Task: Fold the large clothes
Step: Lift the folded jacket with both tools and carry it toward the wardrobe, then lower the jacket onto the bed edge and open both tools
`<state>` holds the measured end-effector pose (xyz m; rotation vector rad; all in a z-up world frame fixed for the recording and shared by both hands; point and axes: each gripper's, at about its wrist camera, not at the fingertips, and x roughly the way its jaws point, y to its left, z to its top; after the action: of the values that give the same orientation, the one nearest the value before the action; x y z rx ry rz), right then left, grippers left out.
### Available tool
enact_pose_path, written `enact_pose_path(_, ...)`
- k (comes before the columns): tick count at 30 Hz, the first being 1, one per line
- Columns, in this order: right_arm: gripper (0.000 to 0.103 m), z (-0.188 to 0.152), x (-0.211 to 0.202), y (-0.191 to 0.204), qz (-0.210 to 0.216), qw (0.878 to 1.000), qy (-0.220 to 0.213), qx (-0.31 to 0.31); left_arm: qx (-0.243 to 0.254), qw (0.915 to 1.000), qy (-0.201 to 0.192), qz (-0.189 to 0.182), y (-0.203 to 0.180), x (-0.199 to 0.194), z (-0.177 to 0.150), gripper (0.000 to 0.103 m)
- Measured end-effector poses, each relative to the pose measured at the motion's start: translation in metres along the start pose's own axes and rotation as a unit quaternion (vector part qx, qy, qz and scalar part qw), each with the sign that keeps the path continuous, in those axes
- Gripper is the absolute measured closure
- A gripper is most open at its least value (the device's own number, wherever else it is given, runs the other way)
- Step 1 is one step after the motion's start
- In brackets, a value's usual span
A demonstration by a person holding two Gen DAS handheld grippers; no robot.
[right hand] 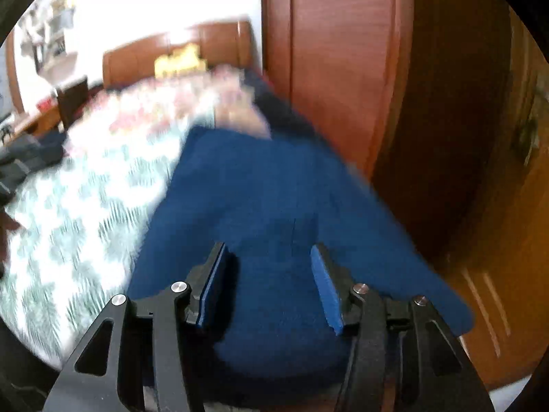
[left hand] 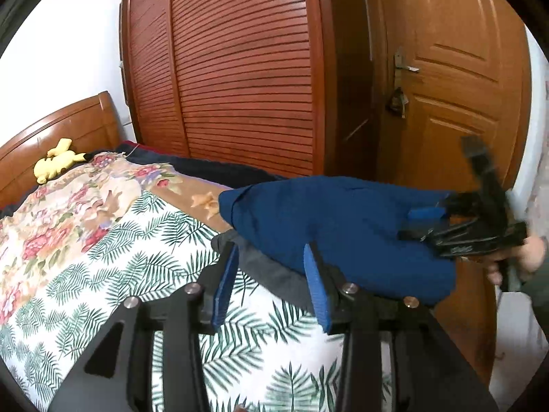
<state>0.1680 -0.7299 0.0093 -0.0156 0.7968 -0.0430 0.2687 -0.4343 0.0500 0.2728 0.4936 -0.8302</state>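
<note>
1. The blue garment lies bunched at the near corner of the bed, on the palm-leaf sheet, with part of it hanging past the bed's edge toward the wooden door. A grey layer, perhaps its lining or another cloth, shows beneath its near edge.
2. The left gripper has its blue pads apart and nothing pressed between them; the garment's edge and the grey layer sit just ahead of the tips.
3. The right gripper also stands released, jaws parted, hovering over the blue cloth, which fills the gap behind them without being pinched. In the left wrist view the same tool appears at the garment's far right end, held by a hand.
4. The fabric looks thick, matte and fleecy: likely soft, limp and of moderate weight, not slippery and not fragile. It will sag and drag rather than hold any shape.
5. Good holds are probably 2 points on an outer edge or seam, such as hem corners or shoulders, spread well apart so the cloth hangs flat. Pinching the bulky middle would gather several layers at once.
6. The right wrist view is blurred, so finer details such as seams or a zip cannot be told.
</note>
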Motion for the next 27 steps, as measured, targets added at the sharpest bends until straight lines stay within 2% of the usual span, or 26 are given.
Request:
enact_pose_path(6, 0.055, -0.009, -0.016, 0.003, -0.035, 0.999, -0.018, 0.019, -0.011, 0.9998, -0.007, 0.018, 0.008, -0.040, -0.020, 0.063)
enact_pose_path(13, 0.051, 0.001, -0.070, 0.041, -0.056, 0.995, -0.086, 0.010, -0.030, 0.9985, -0.020, 0.042, 0.021, -0.096, -0.042, 0.062)
enact_pose_path(17, 0.040, 0.004, -0.097, 0.087, -0.025, 0.994, -0.111, -0.004, -0.041, 0.9955, -0.017, 0.084, 0.026, -0.130, -0.060, 0.062)
enact_pose_path(20, 0.035, -0.003, -0.110, 0.125, -0.006, 0.992, -0.127, -0.013, -0.055, 0.9932, -0.017, 0.101, 0.031, -0.154, -0.075, 0.062)
enact_pose_path(27, 0.032, -0.024, -0.125, 0.230, 0.062, 0.986, -0.150, -0.026, -0.083, 0.9850, -0.013, 0.151, 0.040, -0.216, -0.129, 0.062)
